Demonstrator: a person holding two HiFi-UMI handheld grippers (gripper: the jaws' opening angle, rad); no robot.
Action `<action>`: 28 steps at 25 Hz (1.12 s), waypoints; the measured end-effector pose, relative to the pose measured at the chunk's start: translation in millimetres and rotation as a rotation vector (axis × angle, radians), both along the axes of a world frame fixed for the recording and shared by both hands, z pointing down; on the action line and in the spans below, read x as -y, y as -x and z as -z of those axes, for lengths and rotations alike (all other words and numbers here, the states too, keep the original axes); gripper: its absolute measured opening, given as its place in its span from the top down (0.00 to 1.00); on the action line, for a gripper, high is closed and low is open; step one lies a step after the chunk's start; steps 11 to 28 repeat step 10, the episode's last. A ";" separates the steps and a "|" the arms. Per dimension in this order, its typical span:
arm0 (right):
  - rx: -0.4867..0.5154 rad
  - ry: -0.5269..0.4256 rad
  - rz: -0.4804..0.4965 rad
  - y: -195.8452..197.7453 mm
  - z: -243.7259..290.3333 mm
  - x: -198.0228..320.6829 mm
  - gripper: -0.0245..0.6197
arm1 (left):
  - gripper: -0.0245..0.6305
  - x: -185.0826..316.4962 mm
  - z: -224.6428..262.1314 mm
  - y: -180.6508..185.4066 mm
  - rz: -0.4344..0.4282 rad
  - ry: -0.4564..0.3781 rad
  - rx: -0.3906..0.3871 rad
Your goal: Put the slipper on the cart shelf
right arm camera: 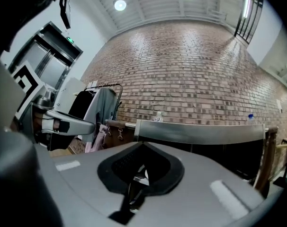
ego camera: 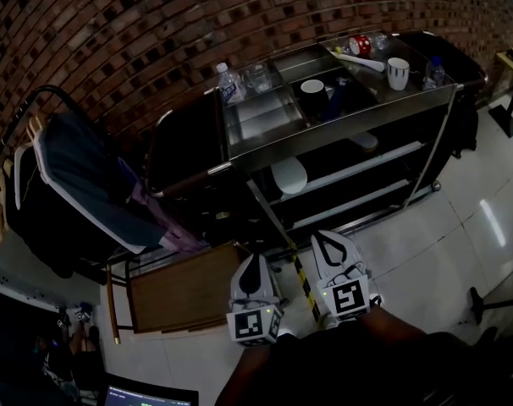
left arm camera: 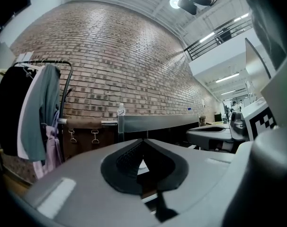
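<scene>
The left gripper (ego camera: 255,262) has its jaws pressed together, holding nothing; the right gripper (ego camera: 328,238) is the same; ahead of both, a white slipper (ego camera: 289,176) lies on a cart (ego camera: 341,130) shelf.

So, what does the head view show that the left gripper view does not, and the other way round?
Only the head view: the white cup on top of the cart, and a white object on a shelf below. Only the left gripper view: the ceiling lamp and the balcony railing. Both: the brick wall, the clothes rack, the cart and the bottle.
</scene>
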State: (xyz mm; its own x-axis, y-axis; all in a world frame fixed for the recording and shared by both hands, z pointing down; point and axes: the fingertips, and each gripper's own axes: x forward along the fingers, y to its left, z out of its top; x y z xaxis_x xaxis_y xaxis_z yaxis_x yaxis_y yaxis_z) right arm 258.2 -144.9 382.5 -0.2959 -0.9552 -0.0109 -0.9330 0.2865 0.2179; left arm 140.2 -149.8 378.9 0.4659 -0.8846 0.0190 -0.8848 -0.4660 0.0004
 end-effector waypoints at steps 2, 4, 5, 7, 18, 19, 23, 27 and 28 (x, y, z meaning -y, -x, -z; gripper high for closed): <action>0.015 -0.012 0.000 0.2 1.8 -1.8 0.96 | 0.95 -0.5 1.1 -0.6 0.004 0.000 0.007; 0.022 -0.014 -0.005 -3.5 2.5 -1.5 0.96 | 0.95 0.3 1.3 -6.0 -0.005 -0.002 0.002; 0.020 -0.016 -0.009 -4.4 2.7 -1.1 0.96 | 0.95 0.9 1.6 -7.7 -0.010 -0.003 -0.002; 0.012 -0.025 -0.019 -4.4 3.3 -0.3 0.96 | 0.95 2.2 6.2 -8.4 -0.016 -0.007 -0.011; -0.012 -0.059 -0.041 -5.1 6.5 1.3 0.96 | 0.95 5.9 11.8 -5.9 -0.019 -0.016 -0.023; -0.012 -0.059 -0.041 -5.1 6.5 1.3 0.96 | 0.95 5.9 11.8 -5.9 -0.019 -0.016 -0.023; -0.012 -0.059 -0.041 -5.1 6.5 1.3 0.96 | 0.95 5.9 11.8 -5.9 -0.019 -0.016 -0.023; -0.012 -0.059 -0.041 -5.1 6.5 1.3 0.96 | 0.95 5.9 11.8 -5.9 -0.019 -0.016 -0.023; -0.012 -0.059 -0.041 -5.1 6.5 1.3 0.96 | 0.95 5.9 11.8 -5.9 -0.019 -0.016 -0.023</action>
